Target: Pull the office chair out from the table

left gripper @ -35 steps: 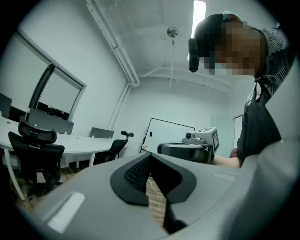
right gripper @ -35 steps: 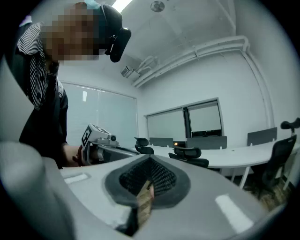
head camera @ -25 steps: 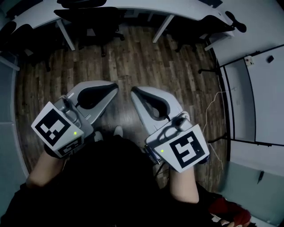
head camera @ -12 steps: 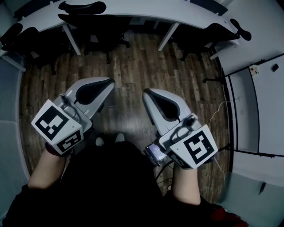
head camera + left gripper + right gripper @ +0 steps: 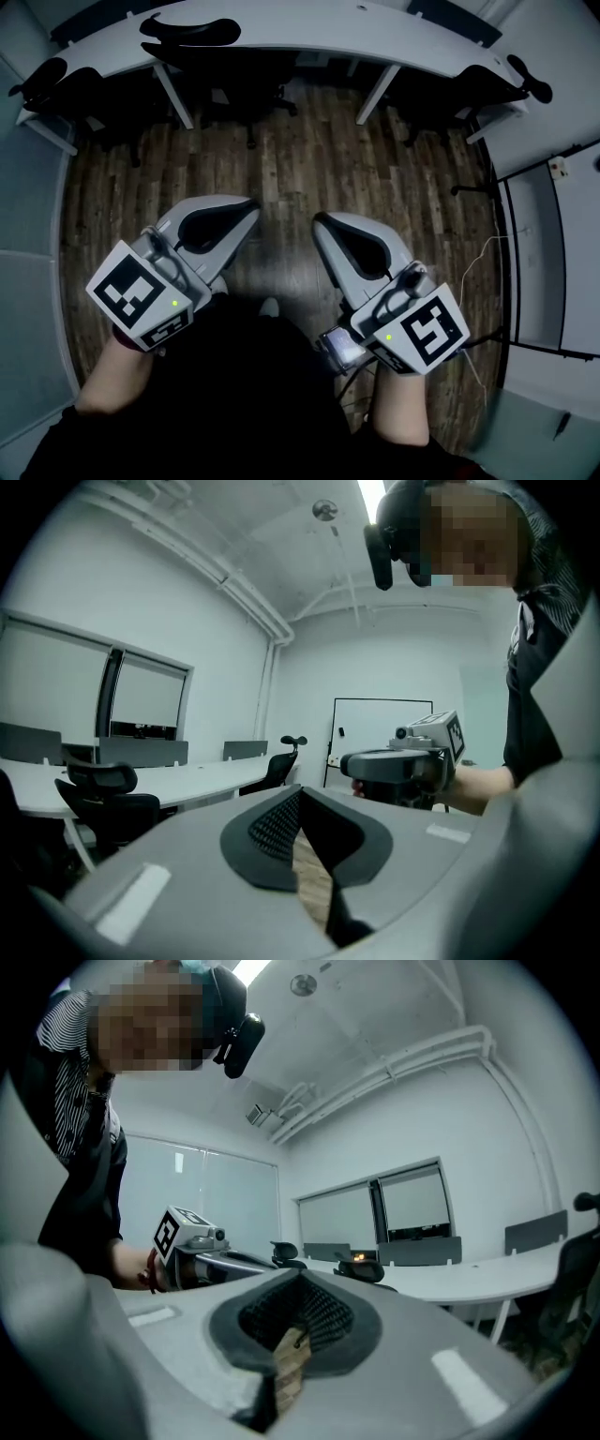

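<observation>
Several black office chairs are tucked under a long white table (image 5: 309, 23) at the top of the head view. The middle chair (image 5: 230, 80) has its headrest (image 5: 187, 30) showing above the tabletop. My left gripper (image 5: 242, 217) and right gripper (image 5: 323, 230) hang side by side over the wood floor, well short of the chairs. Both are shut with nothing between the jaws. In the left gripper view the closed tips (image 5: 300, 797) point toward the table (image 5: 178, 782) and a chair (image 5: 105, 803). The right gripper view shows its shut tips (image 5: 300, 1283) and chairs (image 5: 367, 1270) beyond.
Another chair (image 5: 66, 84) stands at the left end of the table and one (image 5: 450, 89) at the right. White table legs (image 5: 178, 94) come down between them. A whiteboard (image 5: 380, 733) and a partition (image 5: 544, 244) line the right side. Wood floor (image 5: 300, 159) lies between me and the table.
The table and chairs have slid lower in the head view and look nearer. Both grippers sit lower in the frame, the right one further right. Both stay shut.
</observation>
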The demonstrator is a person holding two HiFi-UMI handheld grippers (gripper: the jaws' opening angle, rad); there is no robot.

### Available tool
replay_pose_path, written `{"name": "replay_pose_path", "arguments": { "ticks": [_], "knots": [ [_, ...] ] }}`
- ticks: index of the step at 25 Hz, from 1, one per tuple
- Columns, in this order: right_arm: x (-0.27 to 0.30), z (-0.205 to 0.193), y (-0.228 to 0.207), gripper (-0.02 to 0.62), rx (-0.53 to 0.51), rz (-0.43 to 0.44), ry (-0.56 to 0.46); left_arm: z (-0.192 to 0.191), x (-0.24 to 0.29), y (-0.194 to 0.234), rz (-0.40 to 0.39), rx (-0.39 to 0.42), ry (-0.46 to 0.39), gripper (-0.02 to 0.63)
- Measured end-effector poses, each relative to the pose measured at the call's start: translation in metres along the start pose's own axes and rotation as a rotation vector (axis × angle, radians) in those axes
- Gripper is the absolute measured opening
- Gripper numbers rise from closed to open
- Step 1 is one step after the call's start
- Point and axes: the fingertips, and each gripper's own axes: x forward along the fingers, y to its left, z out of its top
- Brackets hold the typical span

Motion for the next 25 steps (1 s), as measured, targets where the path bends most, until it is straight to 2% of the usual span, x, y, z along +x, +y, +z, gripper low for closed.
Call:
{"name": "replay_pose_path", "arguments": {
  "ticks": [4, 7, 11, 16, 19, 21, 25],
  "knots": [
    [0.018, -0.005, -0.006, 0.002, 0.002, -0.005, 0.043, 0.001, -0.005, 0.021, 0.042, -0.008, 0.002, 0.002],
    [0.031, 0.003, -0.013, 0.002, -0.008, -0.014, 0.033, 0.005, -0.006, 0.036, 0.036, -0.067, -0.022, 0.002],
    [0.052, 0.007, -0.030, 0.002, -0.016, -0.028, 0.028, 0.005, -0.001, 0.066, 0.030, -0.079, -0.031, 0.002],
    [0.074, 0.021, -0.052, 0.002, -0.046, -0.085, 0.042, 0.013, 0.020, 0.096, -0.040, -0.084, -0.052, 0.002],
    [0.091, 0.019, -0.067, 0.002, -0.036, -0.114, 0.051, 0.014, 0.034, 0.121, -0.063, -0.041, -0.035, 0.002],
    [0.104, 0.013, -0.077, 0.002, -0.040, -0.142, 0.073, 0.015, 0.043, 0.140, -0.078, -0.042, -0.043, 0.002],
    [0.131, 0.013, -0.094, 0.002, -0.025, -0.195, 0.077, 0.020, 0.056, 0.167, -0.159, -0.046, -0.053, 0.002]
  ]
}}
